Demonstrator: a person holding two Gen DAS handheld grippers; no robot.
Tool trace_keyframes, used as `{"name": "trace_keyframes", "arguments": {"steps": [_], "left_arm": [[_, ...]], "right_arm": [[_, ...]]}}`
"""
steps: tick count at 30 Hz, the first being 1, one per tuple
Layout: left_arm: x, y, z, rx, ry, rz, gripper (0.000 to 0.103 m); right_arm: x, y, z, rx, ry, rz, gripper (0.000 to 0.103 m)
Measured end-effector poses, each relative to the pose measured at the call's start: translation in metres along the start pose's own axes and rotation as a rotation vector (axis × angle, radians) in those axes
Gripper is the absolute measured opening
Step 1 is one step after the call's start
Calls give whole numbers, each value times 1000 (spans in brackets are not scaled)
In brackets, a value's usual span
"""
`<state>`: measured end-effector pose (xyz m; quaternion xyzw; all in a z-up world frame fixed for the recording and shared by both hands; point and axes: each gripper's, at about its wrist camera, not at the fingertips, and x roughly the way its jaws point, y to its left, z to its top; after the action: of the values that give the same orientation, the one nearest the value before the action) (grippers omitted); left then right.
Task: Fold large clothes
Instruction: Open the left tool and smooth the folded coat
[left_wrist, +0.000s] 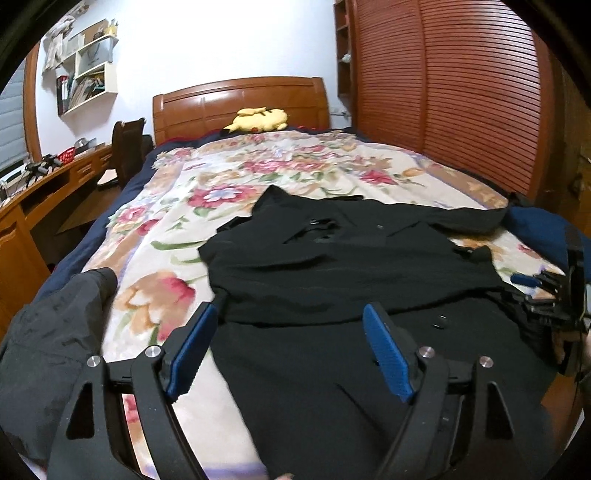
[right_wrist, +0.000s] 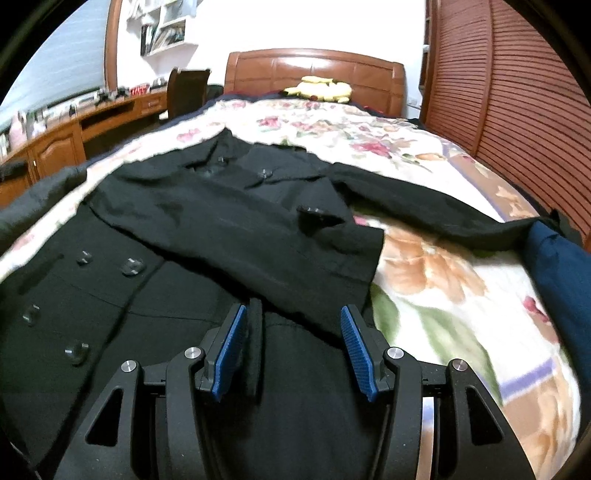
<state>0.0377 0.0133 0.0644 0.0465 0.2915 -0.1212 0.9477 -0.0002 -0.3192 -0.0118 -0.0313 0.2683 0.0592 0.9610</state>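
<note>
A floral bedspread covers the bed across the middle of the frame, with a dark blue sheet edge along its left side. A wooden headboard stands at upper centre, and a yellow plush toy lies just in front of it. A slatted wooden wardrobe fills the upper right. At left, a curved wooden desk carries a red basket, with a dark chair beside it. White wall shelves with books hang at upper left. A grey jacket lies at lower left, and a blue cloth at the right edge.
</note>
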Motion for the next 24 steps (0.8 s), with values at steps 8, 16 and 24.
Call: {"name": "trace_keyframes", "arguments": {"steps": [8, 16, 24], "left_arm": [[-11, -43, -6, 7, -26, -56, 82], [0, -77, -4, 19, -70, -92, 82], [16, -100, -5, 47, -106, -92, 82]], "right_arm": [[-43, -21, 8, 15, -57, -22, 55], [-55, -40, 19, 13, -89, -69, 55], [-42, -58, 30, 43, -89, -111, 67]]}}
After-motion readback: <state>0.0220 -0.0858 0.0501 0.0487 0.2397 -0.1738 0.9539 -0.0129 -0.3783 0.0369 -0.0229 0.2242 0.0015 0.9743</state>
